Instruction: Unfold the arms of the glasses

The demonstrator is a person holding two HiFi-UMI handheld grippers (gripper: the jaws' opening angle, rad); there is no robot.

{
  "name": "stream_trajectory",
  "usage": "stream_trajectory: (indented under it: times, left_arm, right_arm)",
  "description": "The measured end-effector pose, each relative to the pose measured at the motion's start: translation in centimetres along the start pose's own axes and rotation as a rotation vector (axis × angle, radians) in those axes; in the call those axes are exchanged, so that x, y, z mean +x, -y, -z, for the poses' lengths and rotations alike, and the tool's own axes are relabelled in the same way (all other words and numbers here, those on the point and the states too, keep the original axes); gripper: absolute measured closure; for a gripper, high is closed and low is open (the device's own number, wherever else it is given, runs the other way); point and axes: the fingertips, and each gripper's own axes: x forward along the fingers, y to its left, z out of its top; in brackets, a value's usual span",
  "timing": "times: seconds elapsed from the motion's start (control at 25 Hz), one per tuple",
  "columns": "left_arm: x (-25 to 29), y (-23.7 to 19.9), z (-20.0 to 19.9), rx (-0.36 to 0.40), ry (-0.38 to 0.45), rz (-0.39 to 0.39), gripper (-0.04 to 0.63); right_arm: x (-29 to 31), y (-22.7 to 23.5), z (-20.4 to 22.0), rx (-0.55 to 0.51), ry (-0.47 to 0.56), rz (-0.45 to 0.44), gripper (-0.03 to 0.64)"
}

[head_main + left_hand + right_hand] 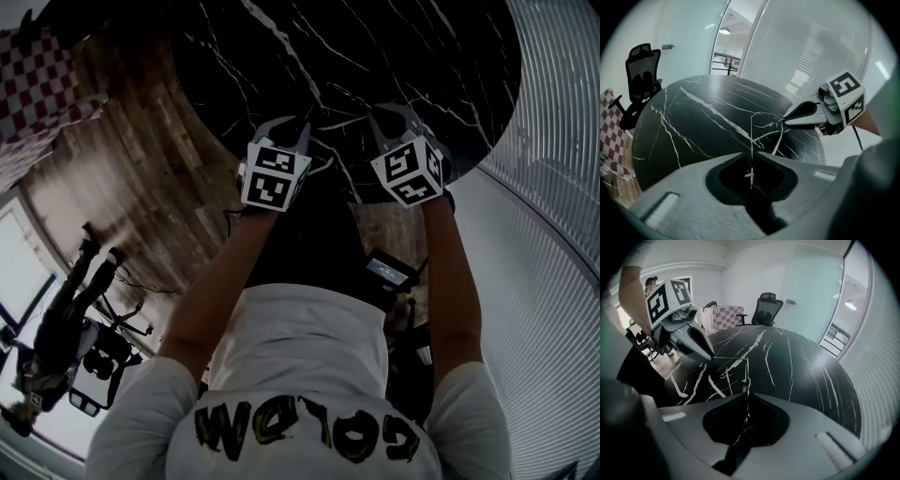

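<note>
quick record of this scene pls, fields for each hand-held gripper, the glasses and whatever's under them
left hand-held gripper: shut on glasses
right hand-held gripper: shut on glasses
glasses: thin wire frame, held by both grippers over the table
glasses arms: too thin to tell whether folded or unfolded
table: round, black marble with white veins

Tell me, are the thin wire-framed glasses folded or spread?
Seemingly partly spread: in the right gripper view the thin wire-framed glasses make a right-angle corner between the left gripper and right gripper. More I cannot tell.
</note>
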Motion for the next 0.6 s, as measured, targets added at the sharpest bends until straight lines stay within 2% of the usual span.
stream_trajectory:
  times: [0.32,0.6]
  left_arm:
    - [-0.2,0.3,-0.2,0.061,0.008,-0.014,0.549]
    - [-1.0,0.6,-2.0,0.197,0.056,-0.042,0.537]
  right_arm:
    - [-0.1,-0.1,0.0,0.005,-0.002,0.018,0.609]
    - [0.1,0.1,0.0,0.013,-0.007,0.048,0.609]
